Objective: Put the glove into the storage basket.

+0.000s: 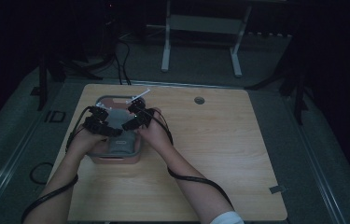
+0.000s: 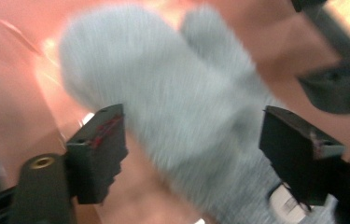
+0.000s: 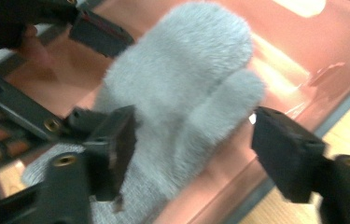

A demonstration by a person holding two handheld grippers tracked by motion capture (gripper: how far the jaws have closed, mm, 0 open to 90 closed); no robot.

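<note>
We hold both tongs, left and right, wide above the grey mitten, so it lies loose in the pink tub.

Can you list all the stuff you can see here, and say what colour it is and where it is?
mitten: one, grey and fluffy, lying in the tray
tray: one, pink with a grey rim, on the left part of the table
table: one, light wood, in the middle of the room
hole: one, grey, round, near the table's far edge
white frame: one, on the floor beyond the table
left tongs: one, black, open over the mitten
right tongs: one, black, open over the mitten
</note>
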